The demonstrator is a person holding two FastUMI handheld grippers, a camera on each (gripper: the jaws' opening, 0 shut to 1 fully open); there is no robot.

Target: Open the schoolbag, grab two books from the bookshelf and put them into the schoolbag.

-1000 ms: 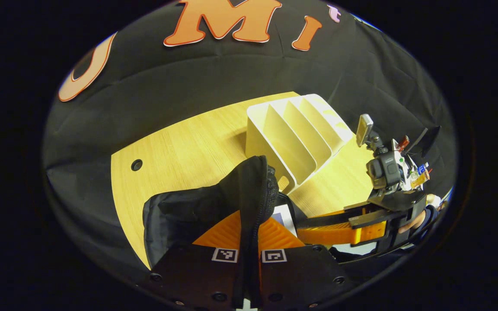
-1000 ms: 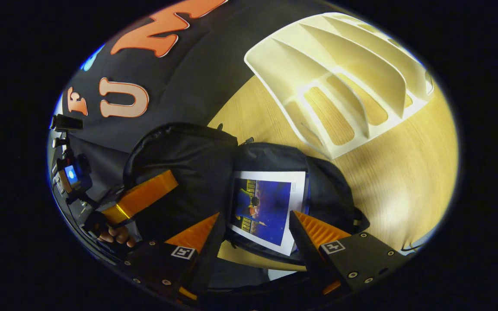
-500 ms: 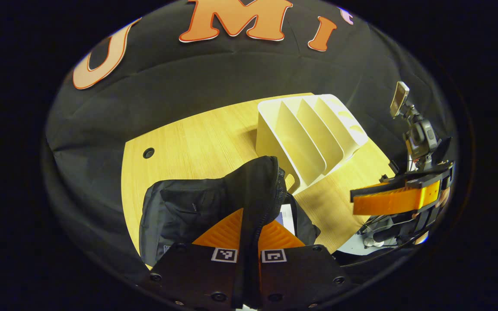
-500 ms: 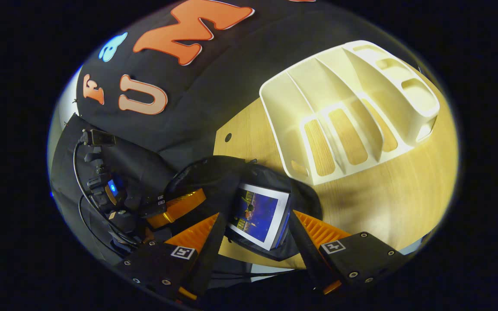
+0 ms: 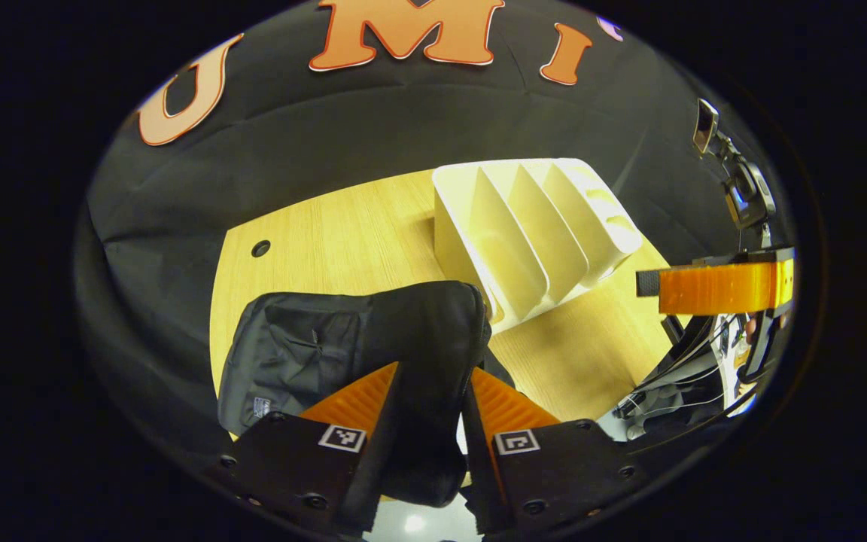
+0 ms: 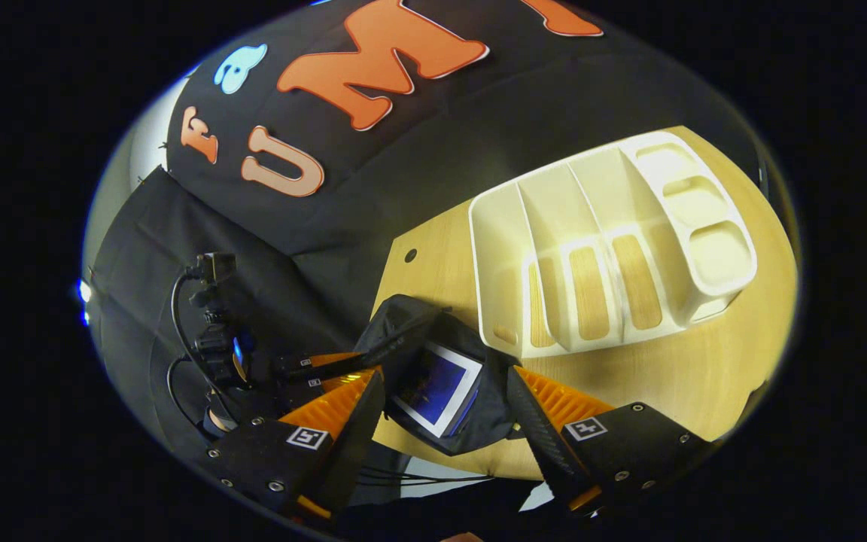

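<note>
The black schoolbag (image 5: 305,354) lies on the wooden table (image 5: 343,233), its raised flap between the spread fingers of my left gripper (image 5: 433,373), which is open. In the right gripper view the schoolbag (image 6: 403,331) gapes and a book (image 6: 433,388) with a blue cover and white border lies inside it. My right gripper (image 6: 445,373) hangs open above the bag and holds nothing. The white bookshelf (image 5: 531,226) stands behind the bag, and its slots (image 6: 606,256) hold no books. One of the right gripper's fingers (image 5: 712,287) shows at the far right.
A round cable hole (image 5: 260,248) is in the table near its back left corner. Cables and a camera rig (image 6: 215,339) ride on the left gripper at the table's edge. Bare wood (image 6: 704,361) lies in front of the shelf.
My left gripper has opened and let go of the bag's flap, which has sunk lower. My right gripper has risen and drawn back from the bag, staying open.
</note>
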